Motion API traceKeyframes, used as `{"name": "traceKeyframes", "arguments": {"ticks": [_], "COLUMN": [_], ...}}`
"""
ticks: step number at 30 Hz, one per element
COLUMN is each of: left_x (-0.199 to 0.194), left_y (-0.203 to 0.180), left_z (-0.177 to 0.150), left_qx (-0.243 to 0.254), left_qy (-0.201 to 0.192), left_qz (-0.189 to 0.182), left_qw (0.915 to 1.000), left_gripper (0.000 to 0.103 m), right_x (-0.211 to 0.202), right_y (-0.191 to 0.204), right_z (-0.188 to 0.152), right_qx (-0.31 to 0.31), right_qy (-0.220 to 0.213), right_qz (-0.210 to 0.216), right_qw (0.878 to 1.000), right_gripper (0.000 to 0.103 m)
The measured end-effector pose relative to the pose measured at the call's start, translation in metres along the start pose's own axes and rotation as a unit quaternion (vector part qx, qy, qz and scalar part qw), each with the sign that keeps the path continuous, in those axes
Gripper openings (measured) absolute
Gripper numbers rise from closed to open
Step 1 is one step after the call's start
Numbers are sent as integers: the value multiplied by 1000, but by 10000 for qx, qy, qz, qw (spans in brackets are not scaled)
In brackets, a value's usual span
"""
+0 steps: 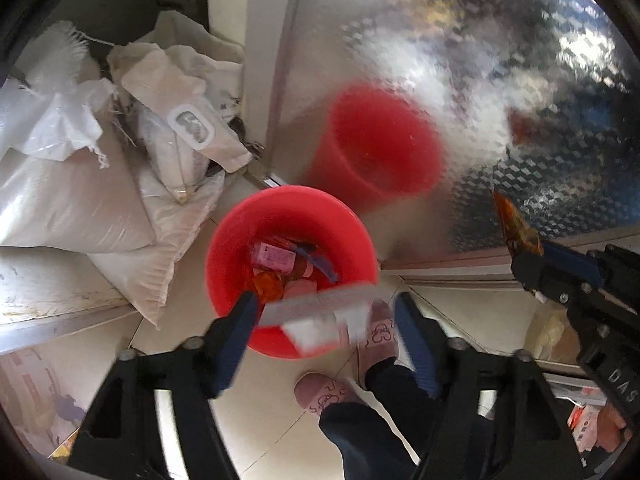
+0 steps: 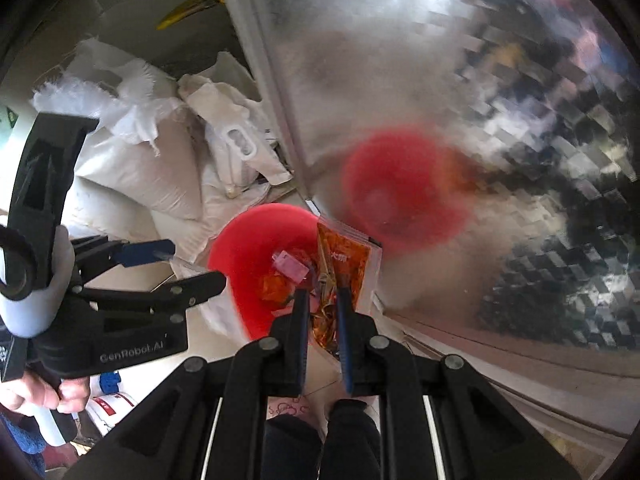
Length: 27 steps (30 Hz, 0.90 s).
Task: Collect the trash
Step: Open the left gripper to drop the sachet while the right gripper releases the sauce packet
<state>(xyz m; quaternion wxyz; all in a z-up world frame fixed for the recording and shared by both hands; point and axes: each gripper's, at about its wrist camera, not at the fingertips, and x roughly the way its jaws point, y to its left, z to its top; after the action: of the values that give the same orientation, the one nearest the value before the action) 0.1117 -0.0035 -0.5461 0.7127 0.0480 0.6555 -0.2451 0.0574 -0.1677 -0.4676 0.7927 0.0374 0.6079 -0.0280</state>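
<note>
A red bucket [image 1: 288,216] stands on the tiled floor with several wrappers inside; it also shows in the right wrist view [image 2: 256,236]. My left gripper [image 1: 326,308] is open above the bucket's near rim. A white paper wrapper [image 1: 320,316] is blurred between the spread fingers, apparently loose. My right gripper [image 2: 322,300] is shut on an orange snack wrapper [image 2: 340,264] above the bucket's right rim; that wrapper also shows in the left wrist view [image 1: 516,228], where the right gripper [image 1: 532,264] is at the right.
White sacks [image 1: 80,184] and a crumpled bag [image 1: 180,120] lie left of the bucket. A shiny metal door [image 1: 440,80] behind it reflects the bucket. The person's pink slippers [image 1: 320,392] stand close to the bucket. Packets [image 1: 588,424] lie at the right.
</note>
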Motion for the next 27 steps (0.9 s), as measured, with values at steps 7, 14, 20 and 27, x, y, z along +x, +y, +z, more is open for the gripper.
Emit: {"name": "traceKeyframes", "arguments": {"ticks": [7,14,20,27], "left_x": [2,-13,-25,-31], "left_y": [2,24,54,79], "left_z": [-9,-25,-43,-62], "left_qx": [-128,-531,-933,-1283], "left_qy": [133,85,-14,-62], "left_qz": [52,215,462,576], "left_qw": [9998,9983,9946,9900], "left_gripper": [83,84,84,84], "right_x": [-3,0,10,23], "right_y": [2,21,47,75], "right_z": [-3,-2,0,-2], "right_qx": [-68,-397,-862,-1329], "right_qy": [-21,79,216,299], "right_qz": [172,333,479,533], "right_qw": [9998,9986,9949,9892], "right_gripper": [12,12,12,12]}}
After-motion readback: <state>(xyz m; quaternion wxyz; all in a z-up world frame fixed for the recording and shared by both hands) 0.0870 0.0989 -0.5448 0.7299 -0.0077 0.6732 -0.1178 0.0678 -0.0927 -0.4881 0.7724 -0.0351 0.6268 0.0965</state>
